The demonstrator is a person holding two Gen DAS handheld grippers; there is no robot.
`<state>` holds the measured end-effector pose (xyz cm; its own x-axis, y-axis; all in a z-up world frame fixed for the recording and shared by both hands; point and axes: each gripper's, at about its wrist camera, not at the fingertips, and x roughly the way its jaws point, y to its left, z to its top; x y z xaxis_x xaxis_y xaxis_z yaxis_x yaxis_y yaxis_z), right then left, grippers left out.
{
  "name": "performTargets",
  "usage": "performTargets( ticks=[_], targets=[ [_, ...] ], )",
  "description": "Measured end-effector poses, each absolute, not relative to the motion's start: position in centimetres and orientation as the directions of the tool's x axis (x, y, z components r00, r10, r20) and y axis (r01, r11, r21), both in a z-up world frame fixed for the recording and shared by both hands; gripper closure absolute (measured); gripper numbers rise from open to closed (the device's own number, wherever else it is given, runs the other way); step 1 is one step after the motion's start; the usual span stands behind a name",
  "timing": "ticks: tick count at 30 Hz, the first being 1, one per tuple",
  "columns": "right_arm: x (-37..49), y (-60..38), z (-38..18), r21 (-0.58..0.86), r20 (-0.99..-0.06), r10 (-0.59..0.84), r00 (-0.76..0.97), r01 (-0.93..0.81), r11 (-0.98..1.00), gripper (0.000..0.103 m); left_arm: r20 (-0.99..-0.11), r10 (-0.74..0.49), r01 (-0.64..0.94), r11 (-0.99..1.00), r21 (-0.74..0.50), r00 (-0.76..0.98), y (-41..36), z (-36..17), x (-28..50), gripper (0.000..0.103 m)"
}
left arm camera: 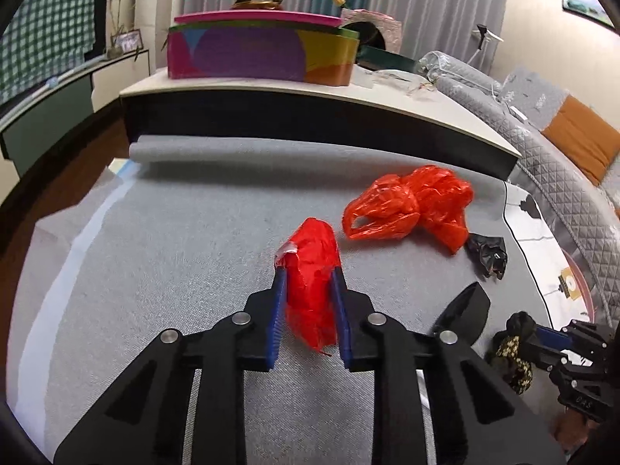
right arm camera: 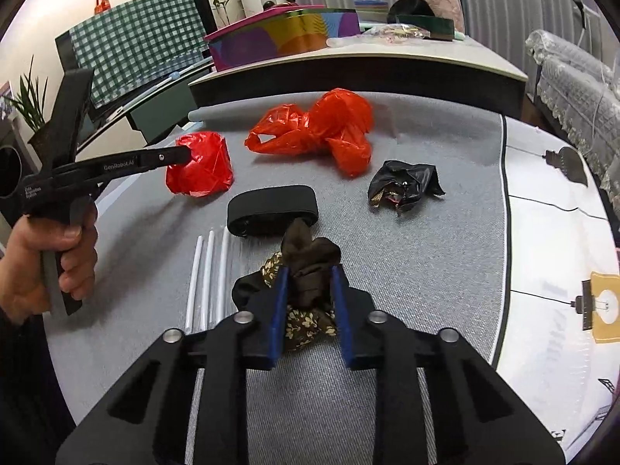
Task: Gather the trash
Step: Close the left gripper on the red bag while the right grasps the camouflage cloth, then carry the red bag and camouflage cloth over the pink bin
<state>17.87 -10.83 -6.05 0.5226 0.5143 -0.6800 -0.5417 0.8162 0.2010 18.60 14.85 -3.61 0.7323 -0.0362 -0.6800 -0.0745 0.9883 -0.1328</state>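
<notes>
Between the blue pads of the left gripper (left arm camera: 310,271) sits a crumpled red plastic wad (left arm camera: 314,286), pinched on both sides and angled down toward the grey woven cloth (left arm camera: 174,240). From the right wrist view a bare hand (right arm camera: 46,255) wraps the left tool's handle, arm cut off at the frame edge. Over on the right gripper (right arm camera: 310,271), the jaws are clamped on a bunched brown fabric scrap (right arm camera: 310,267) with a floral-print patch, its lower part hidden behind the fingers. Beyond it lie a black oval case (right arm camera: 271,209), three white straws (right arm camera: 209,275), a glossy orange-red plastic bag (right arm camera: 321,131) and a crinkled black wrapper (right arm camera: 403,186), all loose on the cloth. Further back stands a colourful box (left arm camera: 263,50); what rests on its lid is hard to make out.
</notes>
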Motion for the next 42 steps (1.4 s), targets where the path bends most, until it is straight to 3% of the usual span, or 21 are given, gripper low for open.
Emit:
performTargets(
  ticks=[5,42],
  targets=[
    [17.4,-12.0,-5.5,0.204,-0.659,0.500,0.562,-0.506,0.838,0.089,-0.660,-0.029,-0.060,0.992,-0.112,0.751,14.2,-2.9,17.8,0.084],
    [14.8,-22.0,2.0,0.165,-0.539,0.290,0.791,-0.238,0.957,0.089,-0.553,-0.150,0.116,0.989,-0.097,0.820,7.5,0.7,13.0,0.085]
  ],
)
